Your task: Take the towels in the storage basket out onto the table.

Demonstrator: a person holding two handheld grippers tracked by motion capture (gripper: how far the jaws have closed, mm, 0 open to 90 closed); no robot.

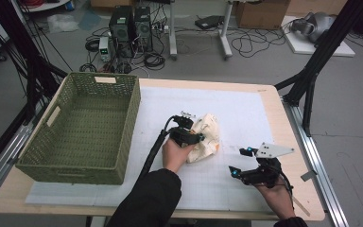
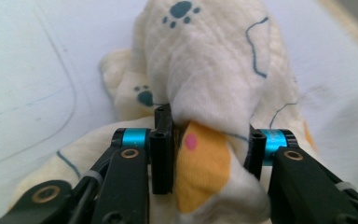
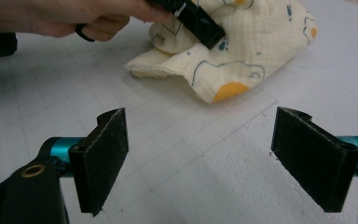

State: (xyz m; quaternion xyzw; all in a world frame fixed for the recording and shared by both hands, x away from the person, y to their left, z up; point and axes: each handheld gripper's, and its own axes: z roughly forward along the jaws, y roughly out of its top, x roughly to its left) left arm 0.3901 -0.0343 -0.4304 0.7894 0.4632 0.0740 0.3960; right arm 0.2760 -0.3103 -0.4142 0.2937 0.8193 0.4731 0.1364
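Crumpled cream muslin cloth (image 2: 214, 60) bunches between left tongs (image 2: 209, 140).

The cloth (image 2: 214, 60) is cream-white, printed with dark teal paw prints and thin teal outlines; one patch on it is orange-yellow with a small pink dot. The left hand-held gripper (image 2: 209, 149) is black, with bright turquoise metal collars and brass-coloured rivets. The right hand-held gripper (image 3: 214, 154) is likewise black with turquoise collars, its pads (image 3: 103, 156) a matte charcoal black, and a pale grey plate sits on top of it. The basket (image 1: 82, 127) is olive green in an even woven pattern. The desk (image 1: 288, 123) has a light wooden rim and a white mat (image 1: 246, 113) ruled with a faint grey grid. The sleeve (image 1: 146, 198) is black.
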